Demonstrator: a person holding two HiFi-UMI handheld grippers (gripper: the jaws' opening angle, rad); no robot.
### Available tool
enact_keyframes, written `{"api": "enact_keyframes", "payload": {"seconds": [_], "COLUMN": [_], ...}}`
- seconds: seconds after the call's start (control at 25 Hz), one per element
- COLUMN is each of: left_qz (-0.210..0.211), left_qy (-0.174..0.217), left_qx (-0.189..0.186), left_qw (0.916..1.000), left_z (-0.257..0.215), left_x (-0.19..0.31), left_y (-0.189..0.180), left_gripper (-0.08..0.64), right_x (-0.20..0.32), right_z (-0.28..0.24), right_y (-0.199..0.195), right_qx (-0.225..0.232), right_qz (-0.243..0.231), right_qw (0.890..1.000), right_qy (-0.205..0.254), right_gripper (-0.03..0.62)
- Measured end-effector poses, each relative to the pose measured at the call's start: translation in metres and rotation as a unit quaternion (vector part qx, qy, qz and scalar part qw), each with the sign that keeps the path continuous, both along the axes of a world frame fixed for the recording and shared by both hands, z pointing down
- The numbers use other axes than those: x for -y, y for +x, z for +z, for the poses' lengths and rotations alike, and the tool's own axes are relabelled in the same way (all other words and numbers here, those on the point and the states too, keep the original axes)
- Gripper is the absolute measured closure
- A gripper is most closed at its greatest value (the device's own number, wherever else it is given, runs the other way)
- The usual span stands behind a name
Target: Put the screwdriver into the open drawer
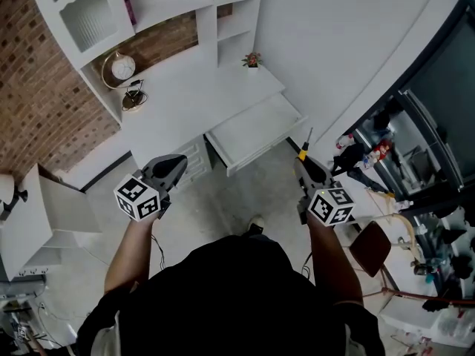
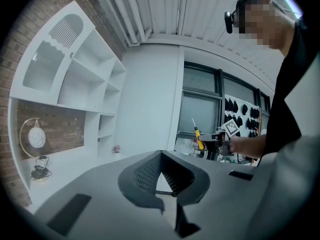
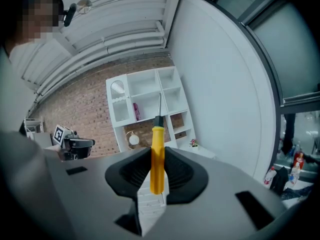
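Note:
A screwdriver (image 1: 303, 151) with a yellow handle and thin metal shaft stands upright in my right gripper (image 1: 304, 160), which is shut on the handle (image 3: 157, 156). It is held just right of the open white drawer (image 1: 256, 128), which is pulled out from the white desk (image 1: 185, 99). In the right gripper view the shaft points up between the pads. My left gripper (image 1: 176, 165) hovers left of the drawer, over the desk's front edge, shut with nothing in it (image 2: 161, 156). The left gripper view shows the screwdriver (image 2: 198, 139) in the right gripper (image 2: 216, 143) across from it.
A white shelf unit (image 1: 148, 6) rises behind the desk against a brick wall. A round clock (image 1: 122, 67) and a small plant (image 1: 252, 60) stand on the desk. A white cabinet (image 1: 44, 213) is at the left, a brown stool (image 1: 371, 247) and cluttered shelves (image 1: 415, 199) at the right.

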State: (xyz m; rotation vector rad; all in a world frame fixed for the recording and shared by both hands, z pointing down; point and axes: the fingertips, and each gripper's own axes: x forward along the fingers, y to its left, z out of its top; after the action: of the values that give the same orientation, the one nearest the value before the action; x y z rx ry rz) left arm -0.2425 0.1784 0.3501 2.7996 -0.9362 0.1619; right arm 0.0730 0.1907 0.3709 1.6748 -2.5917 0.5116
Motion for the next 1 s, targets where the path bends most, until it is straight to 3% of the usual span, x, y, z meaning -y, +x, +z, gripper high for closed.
{"api": "enact_keyframes", "payload": {"seconds": [0.36,1.0], "left_qz": [0.001,-0.018], "left_qy": [-0.006,-0.03], "left_qx": [0.021,0.022], "left_qw": [0.9998,0.9991], "left_z": [0.007,0.025], "left_x": [0.022,0.093], "left_y": [0.034,0.075], "left_gripper": [0.543,0.543], "right_x": [0.03,0.118], "right_z": [0.014,0.037], "right_y": [0.038,0.068], "right_qx": [0.02,0.018], "right_qz": [0.006,-0.022], "right_qw": [1.0,0.999], "right_qy": [-0.002,-0.028], "right_gripper": [0.505,0.505]}}
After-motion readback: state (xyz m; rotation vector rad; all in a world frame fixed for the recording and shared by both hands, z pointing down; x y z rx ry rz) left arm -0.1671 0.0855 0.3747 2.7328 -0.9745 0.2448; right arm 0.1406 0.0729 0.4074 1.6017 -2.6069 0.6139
